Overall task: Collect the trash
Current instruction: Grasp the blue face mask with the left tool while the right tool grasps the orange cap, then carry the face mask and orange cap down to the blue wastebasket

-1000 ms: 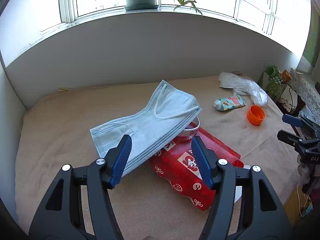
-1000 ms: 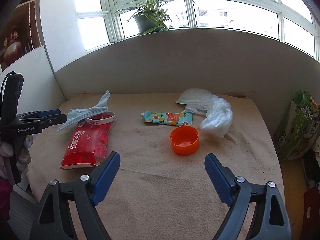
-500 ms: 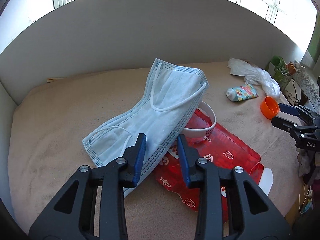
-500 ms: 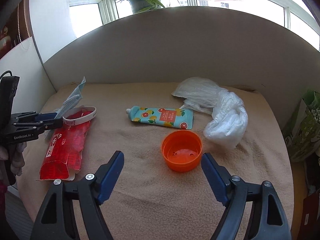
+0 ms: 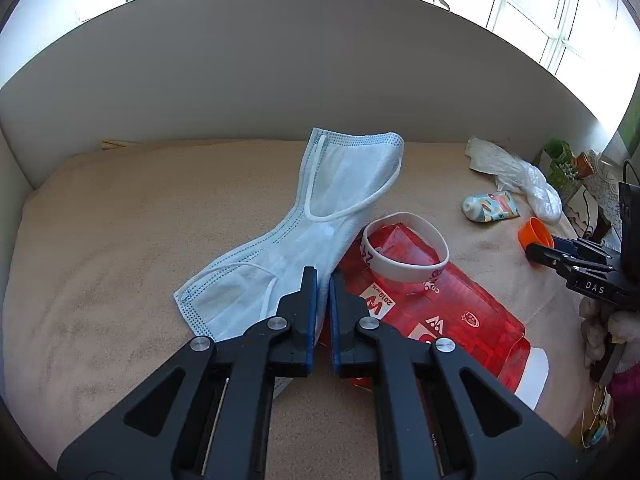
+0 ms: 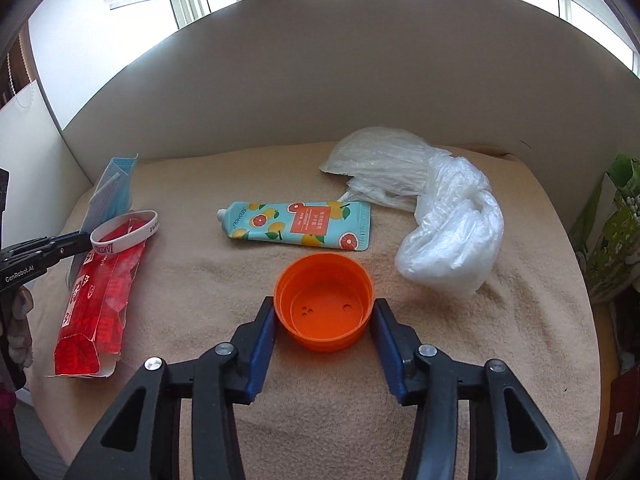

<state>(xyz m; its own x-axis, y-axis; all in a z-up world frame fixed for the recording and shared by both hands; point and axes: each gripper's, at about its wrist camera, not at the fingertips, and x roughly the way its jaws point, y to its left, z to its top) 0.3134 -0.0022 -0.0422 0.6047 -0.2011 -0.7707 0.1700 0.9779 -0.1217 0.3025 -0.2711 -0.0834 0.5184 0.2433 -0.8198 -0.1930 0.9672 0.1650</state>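
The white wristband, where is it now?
In the left wrist view the white wristband lies on the red packet, just right of the face mask.

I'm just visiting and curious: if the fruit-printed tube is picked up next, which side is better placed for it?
Probably the right. The tube lies just beyond the orange cap between the right hand-held gripper pads; the left hand-held gripper is across the table, pinching the face mask.

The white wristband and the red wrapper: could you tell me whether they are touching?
Touching. The left wrist view shows the white wristband lying directly on the red wrapper, with no gap beneath it.
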